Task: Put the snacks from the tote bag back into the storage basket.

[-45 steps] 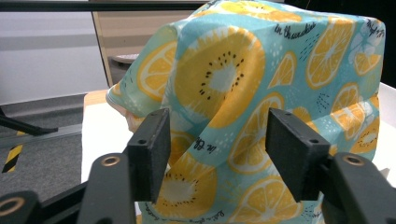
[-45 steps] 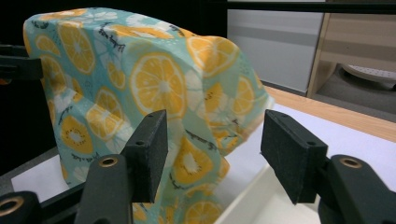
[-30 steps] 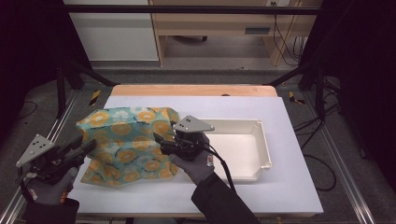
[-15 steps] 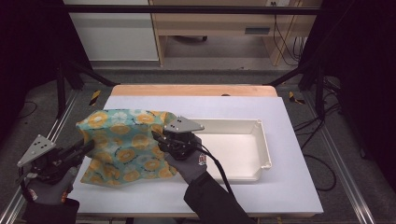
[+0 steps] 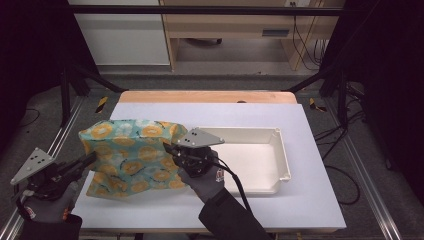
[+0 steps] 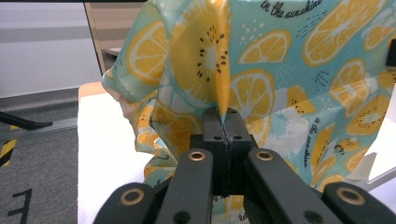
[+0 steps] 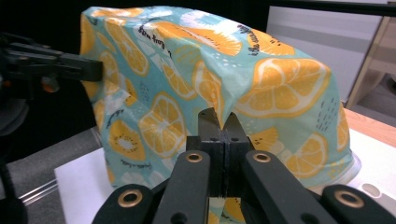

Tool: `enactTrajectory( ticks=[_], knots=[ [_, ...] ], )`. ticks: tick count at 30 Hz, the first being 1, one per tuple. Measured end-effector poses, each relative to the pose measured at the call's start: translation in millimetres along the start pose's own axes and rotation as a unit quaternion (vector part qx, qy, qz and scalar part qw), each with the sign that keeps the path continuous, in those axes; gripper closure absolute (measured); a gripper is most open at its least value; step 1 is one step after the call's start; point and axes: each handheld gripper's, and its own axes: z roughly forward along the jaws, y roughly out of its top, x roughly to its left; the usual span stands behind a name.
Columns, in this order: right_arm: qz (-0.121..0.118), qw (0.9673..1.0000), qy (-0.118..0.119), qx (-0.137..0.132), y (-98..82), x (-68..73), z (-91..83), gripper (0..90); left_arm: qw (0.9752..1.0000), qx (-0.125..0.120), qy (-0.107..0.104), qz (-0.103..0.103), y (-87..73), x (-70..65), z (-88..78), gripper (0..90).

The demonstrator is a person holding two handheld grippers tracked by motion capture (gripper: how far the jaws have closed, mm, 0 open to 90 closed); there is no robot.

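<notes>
From the high view, the teal cloth printed with orange citrus slices (image 5: 131, 156) stands lifted off the white table top (image 5: 310, 200), stretched between the left gripper (image 5: 91, 158) at its left edge and the right gripper (image 5: 169, 148) at its right edge. Its long axis runs left to right across the table, with the lower hem near or on the surface at the front; the top edge tilts slightly up toward the back. A cream rectangular plastic tray (image 5: 280, 155) lies just beside the cloth on the right. Both sets of jaws have just been closing, and fabric is between each pair. If the hands pull further apart, I judge a thin fold could slide out of one grip and that side would drop.

In the left gripper view, the jaws are closed on a narrow vertical pleat of the cloth (image 6: 280, 84), which rises straight up from the pinch. Only a small ridge of fabric is caught, so a sideways tug seems the likeliest cause of a slip.

In the right gripper view, the jaws are likewise clamped on a pinched fold, and the cloth (image 7: 187, 74) drapes like a tent toward the left gripper (image 7: 95, 70) at the far corner. How deep the fold sits between the pads is hard to tell here. The hanging hem could also snag the tray rim if carried low.
</notes>
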Motion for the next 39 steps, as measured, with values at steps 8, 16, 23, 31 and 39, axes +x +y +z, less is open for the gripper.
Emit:
enactTrajectory(
  ticks=[8, 16, 23, 31, 39],
  knots=[
    [0.001, 0.9998, 0.019, 0.006, -7.4, 9.7, -5.1, 89.8, 1.0000, 0.005, -0.004, -0.005, -13.2, -2.6, -9.3, 89.9],
    [0.012, 0.9991, 0.029, 0.028, -26.6, 10.7, 5.6, 89.1, 0.9996, 0.026, -0.006, -0.009, -27.7, -2.6, -5.0, 89.9],
    [0.021, 0.9981, 0.020, 0.054, -39.0, 6.1, 22.7, 86.4, 0.9995, 0.030, -0.004, -0.010, -29.6, -1.3, -1.9, 89.9],
    [0.022, 0.9990, 0.024, 0.029, -32.7, 2.2, 13.1, 63.4, 0.9995, 0.028, -0.005, -0.011, -29.1, -0.4, -1.6, 89.9],
    [0.016, 0.9996, 0.016, -0.018, -10.5, 0.3, -0.4, 54.5, 0.9995, 0.029, -0.004, -0.010, -28.3, -0.6, -1.3, 89.9]
  ],
)
